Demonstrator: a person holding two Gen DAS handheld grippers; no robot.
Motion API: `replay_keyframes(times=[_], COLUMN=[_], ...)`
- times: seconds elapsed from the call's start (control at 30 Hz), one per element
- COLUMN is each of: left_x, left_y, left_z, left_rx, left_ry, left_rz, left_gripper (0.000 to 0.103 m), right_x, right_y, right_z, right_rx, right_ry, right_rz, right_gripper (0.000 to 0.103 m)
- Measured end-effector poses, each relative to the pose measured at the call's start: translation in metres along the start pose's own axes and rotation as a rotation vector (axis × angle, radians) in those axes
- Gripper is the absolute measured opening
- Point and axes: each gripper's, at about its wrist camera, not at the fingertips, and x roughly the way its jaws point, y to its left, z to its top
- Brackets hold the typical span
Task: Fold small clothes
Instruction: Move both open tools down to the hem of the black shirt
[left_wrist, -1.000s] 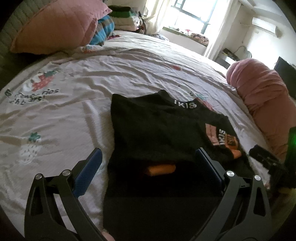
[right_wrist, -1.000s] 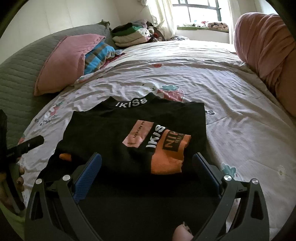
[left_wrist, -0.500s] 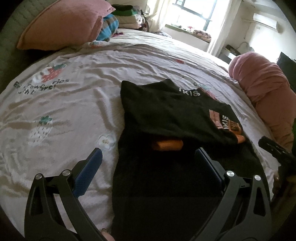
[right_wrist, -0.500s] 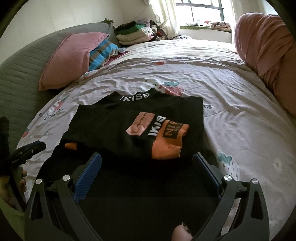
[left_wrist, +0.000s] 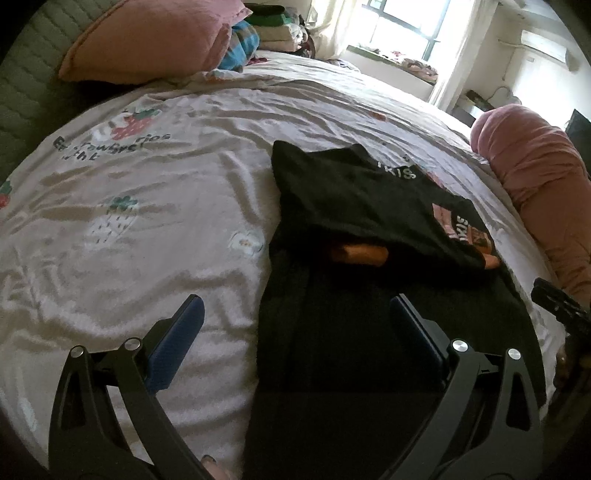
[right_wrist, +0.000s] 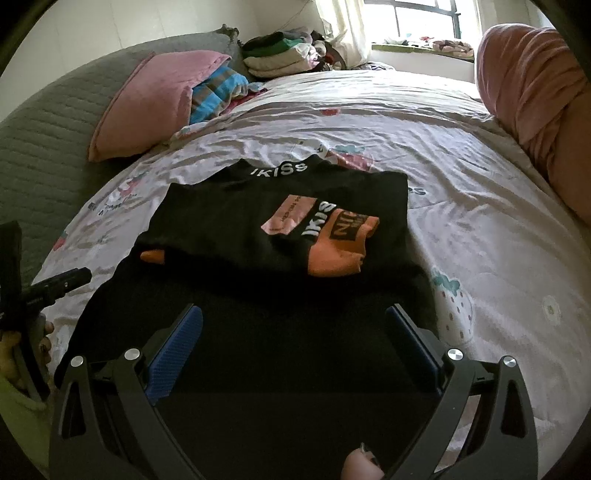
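Two claws, my left claw (left_wrist: 295, 325) and right claw (right_wrist: 293, 328), hang released over the bed with the strawberry sheet (right_wrist: 461, 147). The black shirt with orange sleeves (right_wrist: 280, 236) lies there part folded; I think its near half still needs folding up. A pink pillow (right_wrist: 147, 107) sits well apart, not blocking me.

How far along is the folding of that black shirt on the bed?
Partly done. The black shirt lies on the bedsheet with its sleeves folded in, orange cuffs on top. Nothing is in hand: the left gripper and right gripper are both open above the unfolded lower half. Left to do: probably fold that half up toward the collar.
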Motion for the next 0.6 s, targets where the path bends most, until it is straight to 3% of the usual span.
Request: replay_keyframes(times=[0.6], left_x=[-0.034], left_y=[0.006], left_z=[-0.04], left_rx=[-0.015], left_ry=[0.021], left_rz=[0.002], left_gripper=[0.094], right_x=[-0.016], right_y=[-0.012], right_z=[-0.025], right_rx=[-0.003], right_ry=[0.029], right_rz=[0.012], right_gripper=[0.098])
